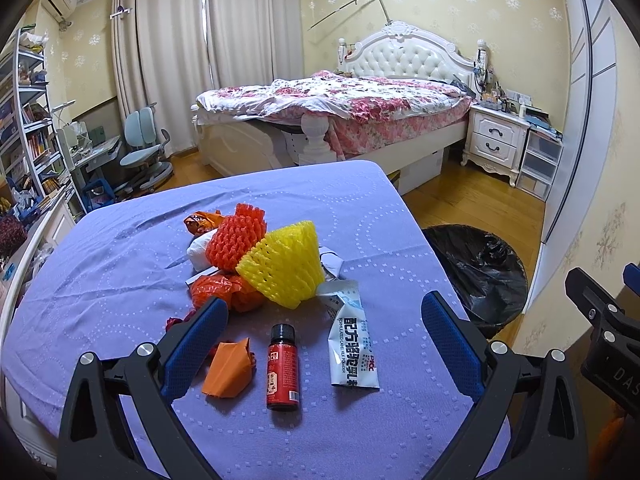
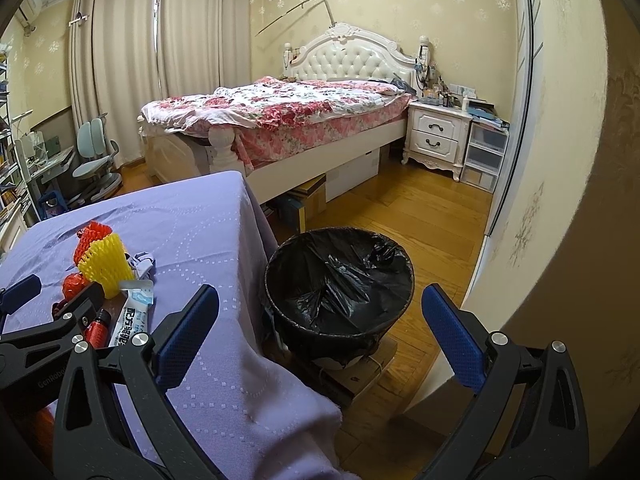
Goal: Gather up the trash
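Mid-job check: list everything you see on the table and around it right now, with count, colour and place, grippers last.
Small bottle: 1, red with black cap, upright at the table's near side.
Powder sachet: 1, white and blue, right of the bottle.
Orange wrapper: 1, orange, left of the bottle.
Yellow foam net: 1, yellow, centre of the pile.
Orange foam net: 1, orange-red, behind the yellow one.
Crumpled orange bag: 1, orange, front-left of the pile.
Tablecloth: 1, purple, covers the table.
Trash bin: 1, black liner, on the floor right of the table; contents unclear.
Left gripper: open, over the bottle.
Right gripper: open, empty, facing the bin.
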The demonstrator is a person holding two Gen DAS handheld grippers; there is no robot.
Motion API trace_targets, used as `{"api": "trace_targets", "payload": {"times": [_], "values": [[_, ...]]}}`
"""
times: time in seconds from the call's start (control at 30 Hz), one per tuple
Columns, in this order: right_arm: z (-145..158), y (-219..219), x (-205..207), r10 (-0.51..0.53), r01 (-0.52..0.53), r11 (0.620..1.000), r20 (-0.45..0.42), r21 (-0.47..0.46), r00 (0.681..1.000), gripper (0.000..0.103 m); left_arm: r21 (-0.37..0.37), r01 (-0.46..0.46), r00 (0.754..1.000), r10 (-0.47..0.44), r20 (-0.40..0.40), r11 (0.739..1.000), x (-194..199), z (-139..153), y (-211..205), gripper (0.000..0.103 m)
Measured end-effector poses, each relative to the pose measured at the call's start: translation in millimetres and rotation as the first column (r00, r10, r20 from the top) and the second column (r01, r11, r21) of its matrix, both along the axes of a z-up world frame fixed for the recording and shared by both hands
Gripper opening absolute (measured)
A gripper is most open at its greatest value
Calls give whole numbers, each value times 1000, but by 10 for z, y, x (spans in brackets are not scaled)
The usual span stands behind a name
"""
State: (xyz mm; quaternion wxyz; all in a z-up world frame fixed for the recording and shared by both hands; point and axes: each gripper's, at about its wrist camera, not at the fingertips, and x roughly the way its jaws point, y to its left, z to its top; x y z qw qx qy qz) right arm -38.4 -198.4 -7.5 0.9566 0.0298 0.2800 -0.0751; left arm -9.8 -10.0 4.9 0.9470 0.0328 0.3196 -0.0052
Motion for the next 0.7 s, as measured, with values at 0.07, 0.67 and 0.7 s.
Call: {"api": "trace_targets", "payload": {"times": [0.07, 0.67, 0.7], "values": [[2, -3, 2, 1, -1, 1000, -1, 0, 1000, 99, 2, -1, 1000, 1, 0, 1000, -5, 0, -9, 97], [-24, -4, 4, 0, 0, 1000, -3, 3, 1000, 99, 1, 0, 1000, 0, 4, 1000, -21, -6, -44, 97], [-16, -5, 10, 1, -1, 1000, -4, 2, 1000, 99, 1, 0, 1000, 0, 5, 1000, -32, -8, -60, 97]]}}
